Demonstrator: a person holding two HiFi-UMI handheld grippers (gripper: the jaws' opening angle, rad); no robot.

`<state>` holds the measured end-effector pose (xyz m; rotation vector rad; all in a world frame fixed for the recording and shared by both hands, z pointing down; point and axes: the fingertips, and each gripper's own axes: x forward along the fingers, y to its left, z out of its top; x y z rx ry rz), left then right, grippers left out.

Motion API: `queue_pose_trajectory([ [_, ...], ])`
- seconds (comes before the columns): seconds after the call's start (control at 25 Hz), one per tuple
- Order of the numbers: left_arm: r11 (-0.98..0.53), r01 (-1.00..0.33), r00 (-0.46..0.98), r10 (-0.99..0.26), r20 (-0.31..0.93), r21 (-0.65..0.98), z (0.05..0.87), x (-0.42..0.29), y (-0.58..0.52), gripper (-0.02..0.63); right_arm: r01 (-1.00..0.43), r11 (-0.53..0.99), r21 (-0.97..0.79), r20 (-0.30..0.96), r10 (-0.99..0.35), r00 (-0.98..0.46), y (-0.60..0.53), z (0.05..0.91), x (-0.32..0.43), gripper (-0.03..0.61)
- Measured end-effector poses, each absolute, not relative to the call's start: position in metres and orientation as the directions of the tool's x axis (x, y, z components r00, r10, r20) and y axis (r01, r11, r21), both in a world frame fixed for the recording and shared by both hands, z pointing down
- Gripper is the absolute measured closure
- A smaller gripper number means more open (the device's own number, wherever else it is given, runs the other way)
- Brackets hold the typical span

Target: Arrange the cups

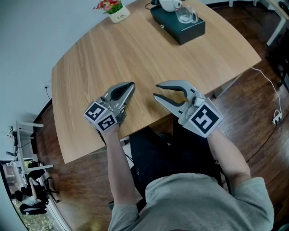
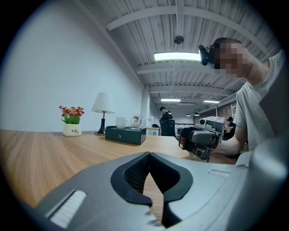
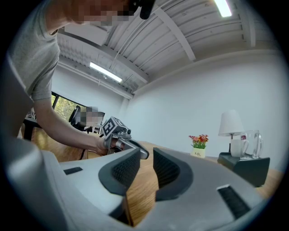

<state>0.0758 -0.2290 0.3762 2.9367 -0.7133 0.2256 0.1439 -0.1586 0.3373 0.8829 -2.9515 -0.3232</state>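
A white cup and a clear glass mug stand on a dark green box at the far side of the wooden table. The left gripper view shows the white cup and the mug far ahead. From the right gripper view, the cup and mug are at the right. My left gripper rests near the table's front edge, shut and empty, its tips meeting. My right gripper beside it stands open with nothing between its pads.
A small flower pot stands at the table's far left, and a white lamp is behind the box. The table's front edge runs just under both grippers. A white cable lies on the dark floor at the right.
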Motion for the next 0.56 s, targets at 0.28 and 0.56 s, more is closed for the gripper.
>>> queue_pose_trajectory([
  [0.28,-0.882,-0.466,0.877,-0.45,0.169,0.071,0.3762,0.0753,-0.2294,0.604,-0.539,0.815,0.214,-0.015,-0.549,-0.836,-0.1586,0.3379,0.144,0.491],
  [0.56,-0.879,-0.471,0.875,-0.455,0.166,0.071,0.3756,0.076,-0.2299,0.604,-0.534,0.817,0.217,-0.012,-0.545,-0.839,-0.1588,0.3386,0.1438,0.491],
])
